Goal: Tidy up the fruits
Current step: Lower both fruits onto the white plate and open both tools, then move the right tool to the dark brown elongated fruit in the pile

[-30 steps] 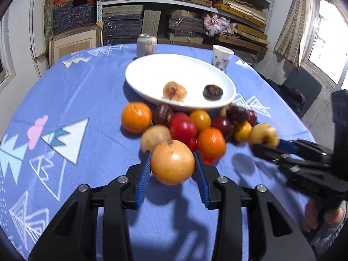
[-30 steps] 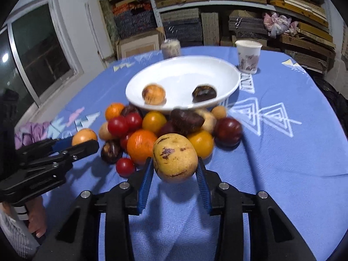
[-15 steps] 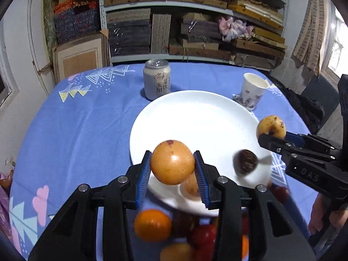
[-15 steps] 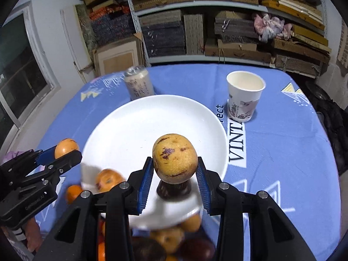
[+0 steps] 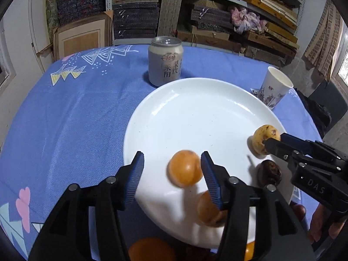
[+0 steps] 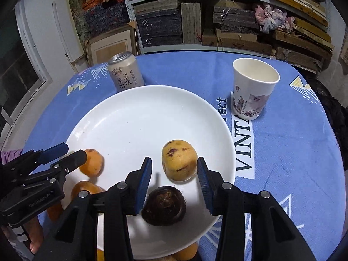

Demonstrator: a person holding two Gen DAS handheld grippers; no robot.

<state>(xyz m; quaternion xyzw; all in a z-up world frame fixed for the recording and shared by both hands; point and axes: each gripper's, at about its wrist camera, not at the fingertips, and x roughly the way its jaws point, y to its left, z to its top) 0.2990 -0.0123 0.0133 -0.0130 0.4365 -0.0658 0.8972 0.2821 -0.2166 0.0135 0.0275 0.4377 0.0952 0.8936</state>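
Both hand-held grippers gape, jaws just opening around loose fruit; only the right view shows the cloth's lettering (image 6: 245, 143)

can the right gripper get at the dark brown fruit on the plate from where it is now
Probably yes. The dark fruit lies uncovered on the plate, just below the open right gripper; only the yellow fruit just released between its jaws sits close.
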